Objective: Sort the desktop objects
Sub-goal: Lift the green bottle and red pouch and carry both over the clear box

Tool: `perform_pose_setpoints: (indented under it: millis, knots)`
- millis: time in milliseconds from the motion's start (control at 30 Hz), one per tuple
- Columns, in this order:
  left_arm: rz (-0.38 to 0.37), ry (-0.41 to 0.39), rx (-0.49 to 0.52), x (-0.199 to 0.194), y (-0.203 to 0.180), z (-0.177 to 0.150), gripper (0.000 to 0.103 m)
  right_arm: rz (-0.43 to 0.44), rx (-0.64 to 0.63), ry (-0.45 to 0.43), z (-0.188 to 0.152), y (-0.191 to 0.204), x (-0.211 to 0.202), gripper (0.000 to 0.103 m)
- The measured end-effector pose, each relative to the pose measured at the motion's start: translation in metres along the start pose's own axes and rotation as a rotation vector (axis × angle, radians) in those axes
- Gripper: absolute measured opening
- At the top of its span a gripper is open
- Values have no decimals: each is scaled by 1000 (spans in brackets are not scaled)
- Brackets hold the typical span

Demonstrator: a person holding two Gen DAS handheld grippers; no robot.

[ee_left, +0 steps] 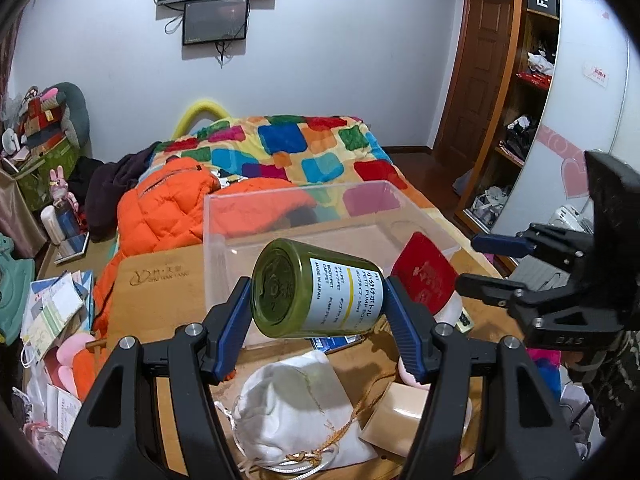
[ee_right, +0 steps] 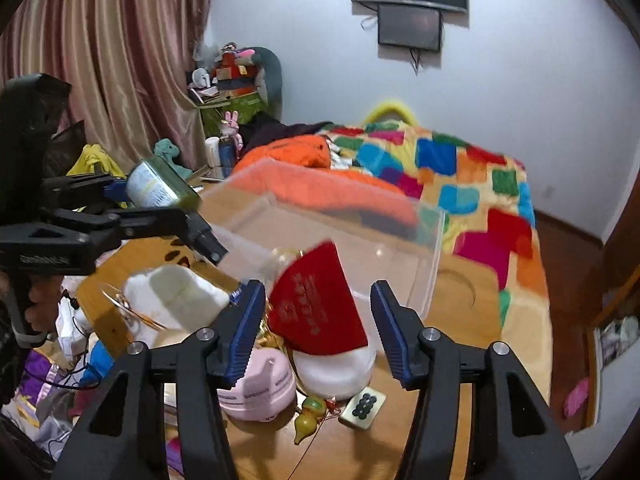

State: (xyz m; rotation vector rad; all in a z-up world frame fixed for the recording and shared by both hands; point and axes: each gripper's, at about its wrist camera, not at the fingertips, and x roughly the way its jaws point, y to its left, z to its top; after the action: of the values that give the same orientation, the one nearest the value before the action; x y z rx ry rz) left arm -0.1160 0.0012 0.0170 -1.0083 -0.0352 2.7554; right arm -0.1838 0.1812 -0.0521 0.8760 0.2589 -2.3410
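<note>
My left gripper is shut on a green pump bottle with a white label, held on its side above the near edge of a clear plastic box. It also shows in the right wrist view at the left. My right gripper is open, its pads either side of a red Santa hat with a white brim, not touching it. The hat also shows in the left wrist view beside the box. The clear box lies just beyond it.
On the wooden desk lie a white drawstring pouch, a tan card, a pink case, a mahjong tile and a small gourd charm. A bed with a coloured quilt lies behind.
</note>
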Motion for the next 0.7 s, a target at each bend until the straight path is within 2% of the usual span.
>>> perform_pose_setpoints:
  millis: [200, 300, 333, 400, 467, 600, 700]
  knots:
    - [-13, 2, -19, 2, 5, -2, 64, -35, -63, 30, 2, 1, 24, 51]
    - [-14, 8, -28, 2, 8, -4, 64, -10, -87, 47, 9, 4, 37, 51]
    - [-14, 9, -31, 3, 9, -5, 64, 10, -85, 51, 11, 3, 42, 45]
    - [-11, 11, -36, 3, 11, -5, 64, 31, -77, 52, 11, 3, 47, 21]
    - [-8, 12, -40, 3, 14, -6, 64, 46, -61, 42, 10, 2, 46, 9]
    - [-3, 13, -52, 3, 19, -5, 64, 29, -77, -11, 8, 9, 31, 7]
    - [-11, 7, -66, 3, 22, -2, 64, 57, -53, -31, 13, 9, 18, 6]
